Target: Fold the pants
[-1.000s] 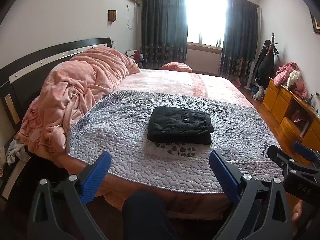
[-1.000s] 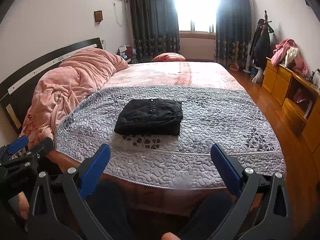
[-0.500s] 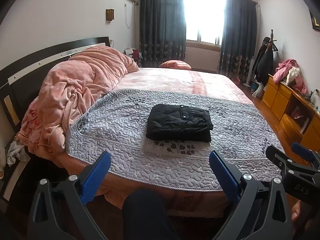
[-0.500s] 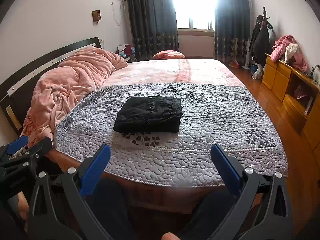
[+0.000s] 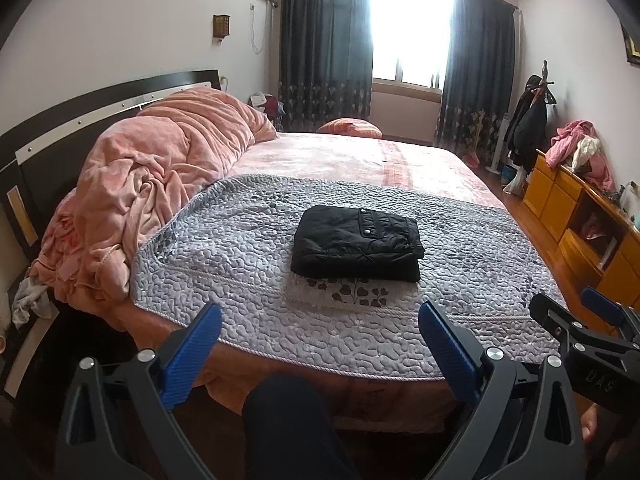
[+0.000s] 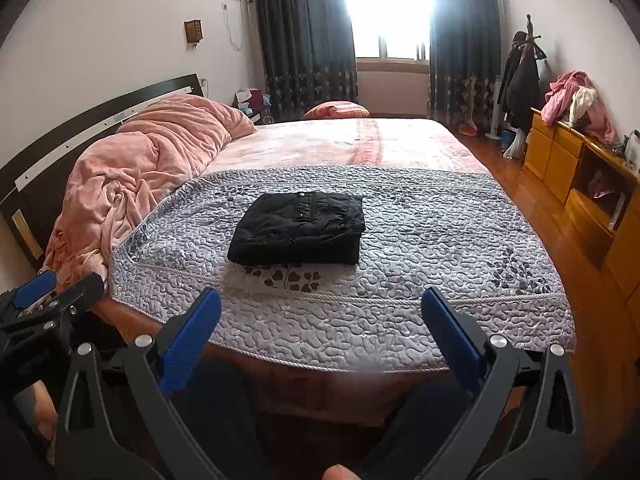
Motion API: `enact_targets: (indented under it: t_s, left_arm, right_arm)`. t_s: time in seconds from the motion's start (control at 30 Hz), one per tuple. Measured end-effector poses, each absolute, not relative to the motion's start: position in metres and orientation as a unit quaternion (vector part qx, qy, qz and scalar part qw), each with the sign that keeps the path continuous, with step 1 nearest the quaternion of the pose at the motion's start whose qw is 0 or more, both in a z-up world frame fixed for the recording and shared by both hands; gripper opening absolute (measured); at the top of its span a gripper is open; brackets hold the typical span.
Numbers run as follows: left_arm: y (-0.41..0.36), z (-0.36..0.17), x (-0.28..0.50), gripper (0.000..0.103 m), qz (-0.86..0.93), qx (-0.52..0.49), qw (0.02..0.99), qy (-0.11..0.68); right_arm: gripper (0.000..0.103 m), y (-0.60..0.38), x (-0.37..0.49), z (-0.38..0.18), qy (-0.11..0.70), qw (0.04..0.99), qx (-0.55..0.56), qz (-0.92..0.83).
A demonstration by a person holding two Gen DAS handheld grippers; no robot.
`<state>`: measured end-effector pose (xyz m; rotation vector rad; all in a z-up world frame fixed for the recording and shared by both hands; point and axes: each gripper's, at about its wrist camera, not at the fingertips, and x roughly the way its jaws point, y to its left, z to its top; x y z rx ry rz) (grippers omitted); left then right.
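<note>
Both pairs of jaws stand wide apart with nothing between them: the left gripper (image 5: 320, 344) and the right gripper (image 6: 320, 332) are held low off the near edge of the bed, clear of any cloth. Beyond them the pants (image 5: 357, 244) lie as a squared black bundle in the middle of the grey quilt (image 5: 480, 248), well away from both tools and touching neither. To my eye the folding looks finished, or nearly so. The risk from here is undoing it: a jaw reaching back in could catch the top layer and drag the stack askew, and the thick cloth may spring open at the folded edge if nudged. The bundle also sits on soft, puffy quilting, so a knee against the mattress could tip it. To the left a pink duvet (image 5: 160, 168) is heaped against the headboard (image 5: 60, 136). On the right the yellow cabinet (image 6: 560, 160) carries a pile of pink and white clothes (image 6: 576, 100) on top, and its open cubby holds something pinkish I cannot make out.
</note>
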<state>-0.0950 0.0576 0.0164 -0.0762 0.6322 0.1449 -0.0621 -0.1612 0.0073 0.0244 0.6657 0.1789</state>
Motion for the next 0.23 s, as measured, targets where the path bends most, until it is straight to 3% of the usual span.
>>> enact_targets:
  t_s: [0.23]
  left_arm:
    - [0.0586,0.0172,-0.0965,0.099,0.069,-0.040,0.947,0.311]
  right_arm:
    - [0.100,-0.1604,-0.0642,0.0077,0.325,0.941,0.011,0.089]
